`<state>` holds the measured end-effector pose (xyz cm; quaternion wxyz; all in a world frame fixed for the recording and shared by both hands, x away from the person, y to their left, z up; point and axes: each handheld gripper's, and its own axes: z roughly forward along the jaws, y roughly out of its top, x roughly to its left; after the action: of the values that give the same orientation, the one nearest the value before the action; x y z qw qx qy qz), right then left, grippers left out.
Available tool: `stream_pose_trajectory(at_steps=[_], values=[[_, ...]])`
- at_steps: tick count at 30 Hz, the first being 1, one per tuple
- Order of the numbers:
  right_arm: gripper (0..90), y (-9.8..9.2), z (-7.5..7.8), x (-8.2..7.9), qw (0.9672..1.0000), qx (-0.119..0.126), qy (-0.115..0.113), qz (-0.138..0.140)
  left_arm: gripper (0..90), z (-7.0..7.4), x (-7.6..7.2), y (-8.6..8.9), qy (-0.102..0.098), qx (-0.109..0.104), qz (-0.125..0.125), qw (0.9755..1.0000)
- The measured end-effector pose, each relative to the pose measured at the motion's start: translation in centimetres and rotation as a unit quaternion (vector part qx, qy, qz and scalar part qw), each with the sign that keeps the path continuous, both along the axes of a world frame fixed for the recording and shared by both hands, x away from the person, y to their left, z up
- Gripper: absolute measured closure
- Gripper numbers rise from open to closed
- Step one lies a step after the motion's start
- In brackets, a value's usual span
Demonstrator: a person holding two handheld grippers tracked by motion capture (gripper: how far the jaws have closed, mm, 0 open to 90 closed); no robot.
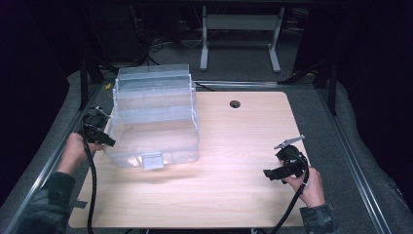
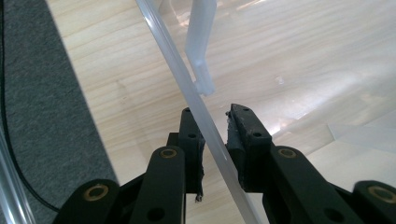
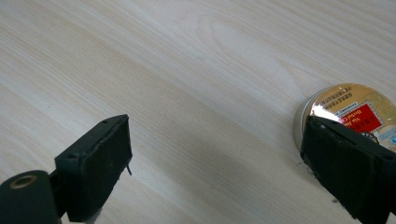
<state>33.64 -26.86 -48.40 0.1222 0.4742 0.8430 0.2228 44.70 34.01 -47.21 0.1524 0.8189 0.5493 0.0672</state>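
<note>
Care at the clear box's (image 1: 156,122) thin wall matters: left tongs (image 2: 215,126) pinch it, so slide gently across the tabletop (image 1: 234,161) while right tongs (image 3: 215,158) stay spread.

Clear plastic storage box (image 1: 155,124), lid swung up and back, standing open and upright on the counter (image 1: 234,185). Latch tab on the front wall. Thin left wall edge (image 2: 205,126) running between the left claw (image 2: 215,122) jaws, pads close on either side. Well apart from the right claw (image 1: 272,174).
</note>
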Motion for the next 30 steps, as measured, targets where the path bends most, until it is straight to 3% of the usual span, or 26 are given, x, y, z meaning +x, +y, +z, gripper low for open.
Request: stream_pose_trajectory(at_steps=[22, 30], values=[[8.3, -1.2, -0.5, 0.2, 0.9998, 0.003, 0.007, -0.016, 74.0, 0.1, -0.3, -6.9, -0.003, 0.012, -0.038, 0.9992], [8.5, -1.5, -0.6, 0.4, 0.9997, 0.001, 0.015, -0.018, 73.2, 0.1, -0.3, -9.4, -0.006, 0.018, -0.063, 0.9978]])
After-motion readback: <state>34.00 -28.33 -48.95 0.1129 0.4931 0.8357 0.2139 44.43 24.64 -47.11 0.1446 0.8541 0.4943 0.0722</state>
